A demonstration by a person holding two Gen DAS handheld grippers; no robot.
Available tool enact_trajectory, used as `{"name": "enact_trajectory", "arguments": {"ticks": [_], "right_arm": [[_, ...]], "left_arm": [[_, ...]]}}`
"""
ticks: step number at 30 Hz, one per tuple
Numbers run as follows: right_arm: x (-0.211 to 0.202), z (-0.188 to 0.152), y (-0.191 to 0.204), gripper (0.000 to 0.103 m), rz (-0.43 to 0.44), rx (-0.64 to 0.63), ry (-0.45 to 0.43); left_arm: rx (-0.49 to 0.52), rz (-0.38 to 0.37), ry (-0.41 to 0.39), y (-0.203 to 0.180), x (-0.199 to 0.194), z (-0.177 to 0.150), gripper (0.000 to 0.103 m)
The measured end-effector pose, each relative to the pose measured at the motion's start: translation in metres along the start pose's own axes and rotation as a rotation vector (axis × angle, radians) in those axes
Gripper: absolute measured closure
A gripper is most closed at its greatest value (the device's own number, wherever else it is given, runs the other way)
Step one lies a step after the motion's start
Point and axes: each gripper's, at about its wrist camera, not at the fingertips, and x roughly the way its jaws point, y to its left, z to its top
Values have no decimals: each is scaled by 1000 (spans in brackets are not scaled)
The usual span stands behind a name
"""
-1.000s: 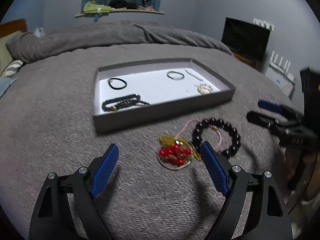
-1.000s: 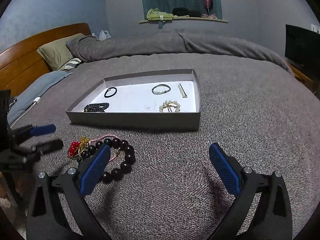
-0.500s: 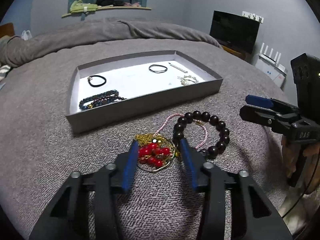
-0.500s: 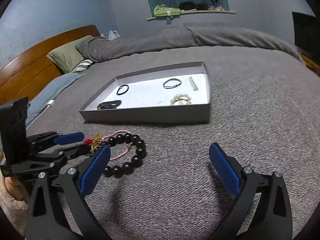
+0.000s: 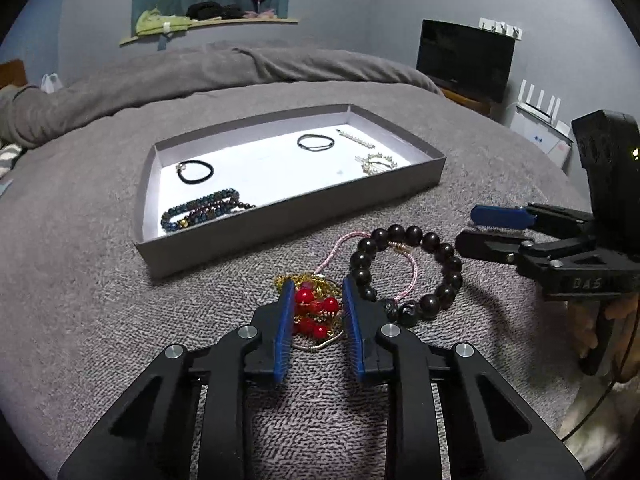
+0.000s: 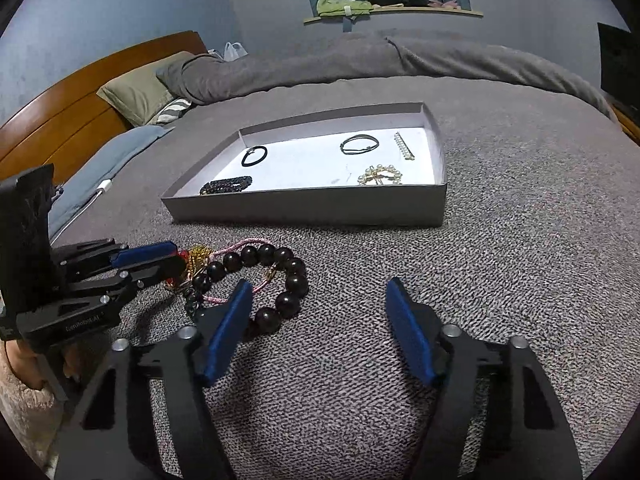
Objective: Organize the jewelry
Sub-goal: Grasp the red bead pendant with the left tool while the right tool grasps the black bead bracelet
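Closing in since a second ago, the left gripper has drawn its blue pads from a wide spread to a narrow gap around the red bead piece, which sits between them on the grey blanket; whether the pads actually press the beads cannot be told. Gold chain is tangled under and just behind the red beads. Just right of that lies the dark bead bracelet, with a thin pink cord looped through it. The right gripper hovers low over the blanket with its pads spread wide, its left pad just beside the dark bracelet and nothing between them. Beyond the pile sits the grey tray, which holds a black hair tie, a dark beaded bracelet, a thin black band, a pearl clip and a pearl and gold brooch.
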Motion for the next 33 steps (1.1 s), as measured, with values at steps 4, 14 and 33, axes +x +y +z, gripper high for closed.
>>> {"name": "enact_trajectory", "arguments": {"ticks": [4, 14, 33], "right_arm": [[6, -1, 0, 49, 32, 26, 23], [27, 5, 8, 69, 38, 25, 72], [-10, 14, 6, 89, 2, 22, -104]], "left_arm": [[2, 3, -44, -2, -9, 3, 78], [-57, -12, -126, 14, -33, 16, 78], [-58, -9, -144, 19, -43, 15, 78]]}}
